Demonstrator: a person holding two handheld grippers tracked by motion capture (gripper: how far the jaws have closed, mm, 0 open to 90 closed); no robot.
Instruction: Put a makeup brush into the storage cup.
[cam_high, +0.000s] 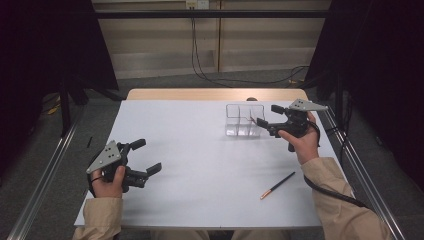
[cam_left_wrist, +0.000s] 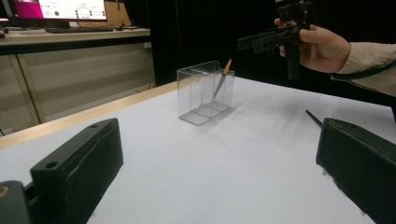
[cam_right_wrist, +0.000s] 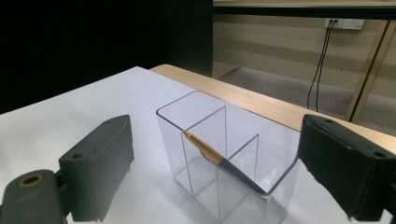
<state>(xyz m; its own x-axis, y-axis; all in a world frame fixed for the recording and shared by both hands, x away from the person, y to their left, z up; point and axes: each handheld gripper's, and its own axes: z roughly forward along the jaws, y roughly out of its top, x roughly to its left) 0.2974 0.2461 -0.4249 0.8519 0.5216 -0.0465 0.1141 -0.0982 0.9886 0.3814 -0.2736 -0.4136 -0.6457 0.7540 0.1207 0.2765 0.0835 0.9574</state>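
hovering at the upper right of the high view, the right gripper (cam_high: 266, 120) is holding its jaws open beside the clear organizer (cam_high: 243, 120), where one pencil (cam_right_wrist: 224, 163) is leaning; the left gripper (cam_high: 146, 157), jaws open, is idling while a second pencil (cam_high: 277, 185) is waiting on the bench (cam_high: 200, 150).

Left tongs (cam_high: 146, 156) low, jaws apart; right tongs (cam_high: 267, 115) raised, jaws apart.

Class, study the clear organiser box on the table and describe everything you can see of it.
The clear organiser box looks like transparent plastic, open-topped, with rounded corners and inner walls splitting it into compartments. It stands upright on the white table, near the far edge. One dark pencil with an orange end leans tilted inside it. The right gripper, jaws open, is beside it, not touching.
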